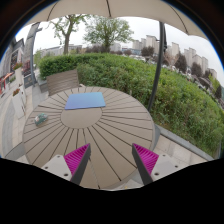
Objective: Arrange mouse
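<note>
The gripper hangs over the near part of a round wooden table, its two fingers spread wide with nothing between them; the pink pads face each other across bare slats. On the far side of the table lies a flat blue mouse pad, squared roughly to the table's far edge, presumably laid there as the spot where the mouse belongs. The mouse itself I cannot find anywhere: nothing sits on the pad, and the only other thing on the table is a small pale object at the left rim, too small to identify. A wooden chair stands just beyond the table on the far left, and a dark parasol pole rises at the far right, next to the hedge. With the fingers parted and held back from everything, the tool looks to be surveying the table rather than reaching, so the task seems to be at its very start. The next move probably calls for locating the mouse, perhaps that object on the left.
</note>
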`<move>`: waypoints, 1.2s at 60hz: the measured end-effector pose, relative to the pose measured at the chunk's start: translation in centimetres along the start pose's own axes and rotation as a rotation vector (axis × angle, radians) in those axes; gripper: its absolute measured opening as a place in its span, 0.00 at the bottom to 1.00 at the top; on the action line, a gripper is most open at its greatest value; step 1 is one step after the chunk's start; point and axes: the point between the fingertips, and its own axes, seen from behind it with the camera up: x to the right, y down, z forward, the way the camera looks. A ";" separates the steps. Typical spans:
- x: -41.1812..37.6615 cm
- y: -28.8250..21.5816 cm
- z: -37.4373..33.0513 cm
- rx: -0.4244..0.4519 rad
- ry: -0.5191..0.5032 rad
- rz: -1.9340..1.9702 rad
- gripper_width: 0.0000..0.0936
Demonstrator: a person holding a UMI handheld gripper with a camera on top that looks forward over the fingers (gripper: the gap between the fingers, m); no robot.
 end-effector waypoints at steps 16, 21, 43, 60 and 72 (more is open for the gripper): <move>-4.3 0.8 0.8 -0.012 -0.005 -0.002 0.92; -6.9 1.0 0.9 -0.021 -0.019 -0.003 0.92; -23.1 2.3 0.8 -0.043 -0.101 -0.043 0.91; -34.0 2.5 1.4 -0.051 -0.133 -0.057 0.91; -39.5 1.2 2.5 -0.045 -0.164 -0.049 0.91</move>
